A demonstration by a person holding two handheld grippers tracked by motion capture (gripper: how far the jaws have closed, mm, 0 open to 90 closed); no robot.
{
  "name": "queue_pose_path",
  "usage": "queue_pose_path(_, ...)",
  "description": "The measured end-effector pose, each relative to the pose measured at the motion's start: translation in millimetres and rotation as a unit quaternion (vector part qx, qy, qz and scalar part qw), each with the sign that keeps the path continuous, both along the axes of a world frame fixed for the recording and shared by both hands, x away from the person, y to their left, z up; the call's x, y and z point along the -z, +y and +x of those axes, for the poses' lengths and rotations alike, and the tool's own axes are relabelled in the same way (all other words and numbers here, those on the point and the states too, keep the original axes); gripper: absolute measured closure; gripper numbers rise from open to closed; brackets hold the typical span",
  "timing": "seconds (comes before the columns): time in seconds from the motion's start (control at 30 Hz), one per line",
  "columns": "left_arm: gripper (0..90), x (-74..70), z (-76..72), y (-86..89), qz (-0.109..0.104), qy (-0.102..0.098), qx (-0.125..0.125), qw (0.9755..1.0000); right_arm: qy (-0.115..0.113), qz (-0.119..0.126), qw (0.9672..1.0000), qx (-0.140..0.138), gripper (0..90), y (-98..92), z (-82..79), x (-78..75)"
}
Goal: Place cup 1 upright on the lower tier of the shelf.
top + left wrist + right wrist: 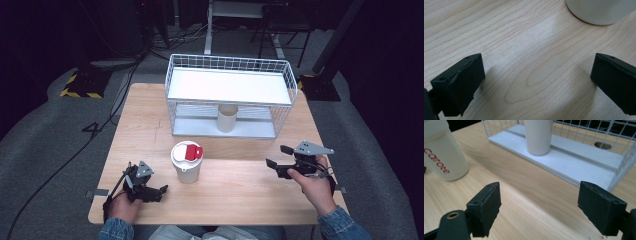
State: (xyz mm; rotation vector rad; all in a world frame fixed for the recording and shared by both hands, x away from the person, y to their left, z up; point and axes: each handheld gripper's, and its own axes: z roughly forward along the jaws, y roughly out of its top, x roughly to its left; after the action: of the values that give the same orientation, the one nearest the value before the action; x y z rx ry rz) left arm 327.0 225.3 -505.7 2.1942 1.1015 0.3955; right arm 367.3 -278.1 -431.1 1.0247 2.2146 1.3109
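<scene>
Both grippers are hanging wide open and empty: left gripper (161,190), right gripper (274,156). Between them the lidded cup (186,162) is standing upright on the bench (240,192). You are risking tipping it by nudging its wall.

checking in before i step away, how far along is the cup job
One plain cup already stands on the wire rack's lower shelf. The lidded cup stands untouched on the table. Left gripper and right gripper are open and empty, so any grasp is yet to come.
</scene>
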Motion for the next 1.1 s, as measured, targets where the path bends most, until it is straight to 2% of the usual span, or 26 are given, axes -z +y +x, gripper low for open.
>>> queue_pose_path(0.2, 0.0, -0.1, 0.4, 0.1, 0.001, 0.000, 0.000, 1.0000, 0.017, -0.010, 0.9998, 0.010, 19.0, -15.4, -9.7, 16.2)
queue_pose_path(0.37, 0.0, -0.1, 0.5, 0.1, 0.001, 0.000, -0.001, 1.0000, 0.041, -0.015, 0.9989, 0.018, 19.5, -25.9, -14.3, 33.3)
queue_pose_path(0.63, 0.0, 0.0, 2.3, -1.2, -0.002, 0.003, -0.008, 1.0000, 0.067, -0.026, 0.9970, 0.030, 19.9, -36.0, -21.5, 54.9)
queue_pose_path(0.7, 0.0, -0.4, 3.4, -0.4, 0.004, 0.000, -0.005, 1.0000, 0.067, -0.032, 0.9967, 0.032, 19.9, -37.4, -22.9, 58.6)
queue_pose_path(0.93, 0.0, -0.2, 3.7, -1.1, 0.000, 0.002, -0.010, 0.9999, 0.076, -0.048, 0.9953, 0.035, 17.8, -40.3, -26.6, 69.7)
queue_pose_path(0.97, 0.0, -0.2, 3.8, -1.3, -0.001, 0.003, -0.011, 0.9999, 0.082, -0.057, 0.9945, 0.031, 16.1, -41.6, -27.7, 73.0)
queue_pose_path(1.1, 0.0, 0.1, 3.9, -2.0, -0.004, 0.004, -0.015, 0.9999, 0.076, -0.073, 0.9940, 0.028, 16.0, -42.7, -30.4, 73.1)
